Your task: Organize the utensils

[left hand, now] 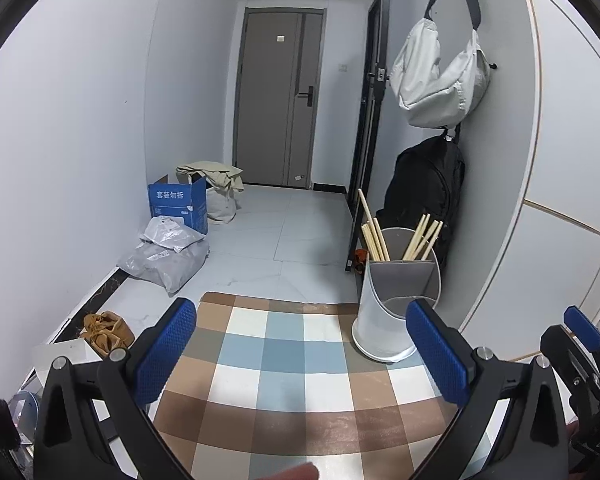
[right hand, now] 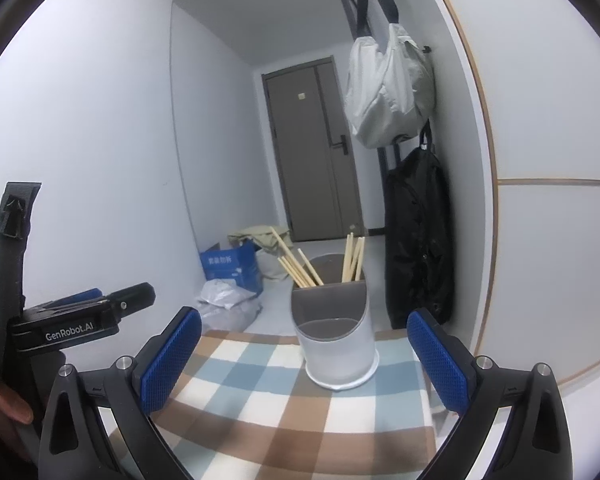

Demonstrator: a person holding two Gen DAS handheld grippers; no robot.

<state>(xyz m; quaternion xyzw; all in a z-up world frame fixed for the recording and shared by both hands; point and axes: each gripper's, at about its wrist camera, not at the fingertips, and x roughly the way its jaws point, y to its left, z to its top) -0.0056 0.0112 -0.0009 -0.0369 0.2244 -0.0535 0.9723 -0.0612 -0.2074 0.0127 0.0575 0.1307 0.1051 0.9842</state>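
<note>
Two tools, left tool (left hand: 300, 356) and right tool (right hand: 304, 360), both spread wide and carrying nothing; chopsticks (right hand: 300, 268) already stand in the rear compartments of the white utensil holder (right hand: 336, 344), splayed left and right; front compartment looks empty; holder sits at the far edge of the checked cloth (right hand: 260, 392) on the desk; no loose utensils visible on the cloth; risk as I see it: a nudge tips the holder off the edge, or a tool snags the leaning sticks.
</note>
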